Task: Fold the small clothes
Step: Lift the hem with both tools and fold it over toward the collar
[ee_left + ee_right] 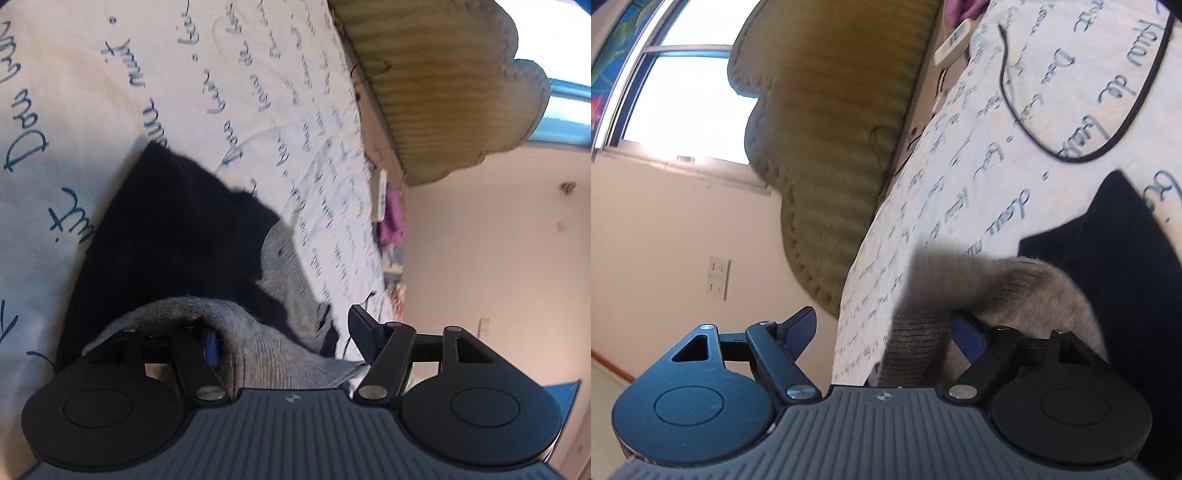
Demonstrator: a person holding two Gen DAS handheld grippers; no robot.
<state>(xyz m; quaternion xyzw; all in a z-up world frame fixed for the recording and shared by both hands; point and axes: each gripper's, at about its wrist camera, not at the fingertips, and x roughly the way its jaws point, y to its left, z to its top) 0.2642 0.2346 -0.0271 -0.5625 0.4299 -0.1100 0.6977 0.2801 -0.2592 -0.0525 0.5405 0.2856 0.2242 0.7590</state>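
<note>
A grey knit garment (280, 354) lies on a dark navy garment (177, 229), both on a white bedsheet printed with blue script (258, 92). My left gripper (286, 339) is open; the grey knit drapes over its left finger and runs between the jaws, while the right finger (364, 332) stands clear of it. In the right wrist view the grey garment (1027, 291) hangs blurred between the jaws of my right gripper (882, 336), which is open. It covers part of the right blue pad (967, 339). The navy garment (1126, 266) lies beyond.
An olive ribbed cushion (831, 147) stands against the bed's far edge. A black cable (1108, 129) loops on the sheet, with a white remote (955, 40) by the cushion. Purple cloth (393, 218) lies at the bed's edge. Behind are a window (683, 92) and a wall socket (718, 278).
</note>
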